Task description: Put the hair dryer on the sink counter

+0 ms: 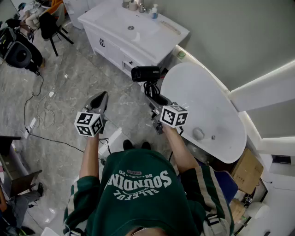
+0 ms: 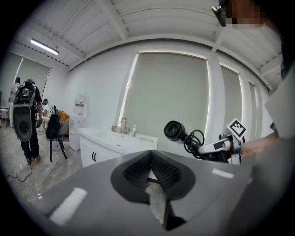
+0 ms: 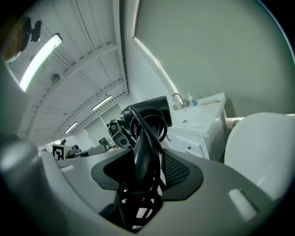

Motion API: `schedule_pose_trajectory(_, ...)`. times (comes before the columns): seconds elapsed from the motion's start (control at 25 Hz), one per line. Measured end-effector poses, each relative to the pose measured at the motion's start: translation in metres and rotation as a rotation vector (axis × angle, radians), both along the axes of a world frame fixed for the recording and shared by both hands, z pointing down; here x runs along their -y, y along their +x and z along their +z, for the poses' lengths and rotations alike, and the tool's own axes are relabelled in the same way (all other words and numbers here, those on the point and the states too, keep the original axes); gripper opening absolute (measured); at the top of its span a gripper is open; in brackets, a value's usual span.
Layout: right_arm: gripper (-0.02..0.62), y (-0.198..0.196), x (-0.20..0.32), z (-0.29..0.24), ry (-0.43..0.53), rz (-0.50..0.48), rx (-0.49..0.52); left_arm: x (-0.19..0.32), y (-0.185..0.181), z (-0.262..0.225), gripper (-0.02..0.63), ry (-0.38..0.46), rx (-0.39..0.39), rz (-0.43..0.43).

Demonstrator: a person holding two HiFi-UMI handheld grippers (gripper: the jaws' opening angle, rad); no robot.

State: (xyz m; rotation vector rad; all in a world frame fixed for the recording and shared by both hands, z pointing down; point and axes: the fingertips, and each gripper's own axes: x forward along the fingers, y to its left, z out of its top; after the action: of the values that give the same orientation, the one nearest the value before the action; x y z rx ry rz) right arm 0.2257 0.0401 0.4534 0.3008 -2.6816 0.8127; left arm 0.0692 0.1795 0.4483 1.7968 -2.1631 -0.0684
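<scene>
A black hair dryer (image 1: pixel 145 73) with its cord coiled round the handle is held up in the air by my right gripper (image 1: pixel 156 100), which is shut on the handle. In the right gripper view the handle and cord (image 3: pixel 144 147) fill the gap between the jaws, and the barrel (image 3: pixel 150 113) points left. The white sink counter (image 1: pixel 162 33) with its basin and faucet stands ahead, beyond the dryer and apart from it. My left gripper (image 1: pixel 100 97) hovers to the left over the floor, shut and holding nothing (image 2: pixel 150 159). The left gripper view shows the dryer (image 2: pixel 175 130) to its right.
A white bathtub (image 1: pixel 209 99) lies right of the dryer, next to the counter. Bottles (image 1: pixel 154 11) stand by the faucet. Camera gear (image 1: pixel 18 53), a chair (image 1: pixel 50 25) and cables (image 1: pixel 39 110) are on the tiled floor at left. A person with a backpack rig (image 2: pixel 25 120) stands far left.
</scene>
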Motion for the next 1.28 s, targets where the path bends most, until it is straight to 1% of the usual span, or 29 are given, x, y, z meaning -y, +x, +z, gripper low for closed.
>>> schedule_pose_trajectory(0.28, 0.204, 0.003, -0.002, -0.008, -0.025, 0.012, 0.060, -0.004, 0.004, 0.002, 0.051, -0.006, -0.001, 0.009)
schedule_pose_trajectory(0.6, 0.202, 0.009, -0.008, -0.001, -0.019, 0.025, 0.044, -0.013, 0.007, 0.005, 0.051, 0.004, -0.006, 0.015)
schedule_pose_trajectory(1.04, 0.202, -0.006, -0.025, -0.001, -0.026, 0.069, 0.063, -0.040, -0.014, 0.011, 0.051, 0.013, -0.003, 0.027)
schedule_pose_trajectory(1.28, 0.202, -0.015, -0.032, 0.001, -0.035, 0.094, 0.061, -0.045, -0.028, 0.014, 0.051, 0.017, -0.012, 0.040)
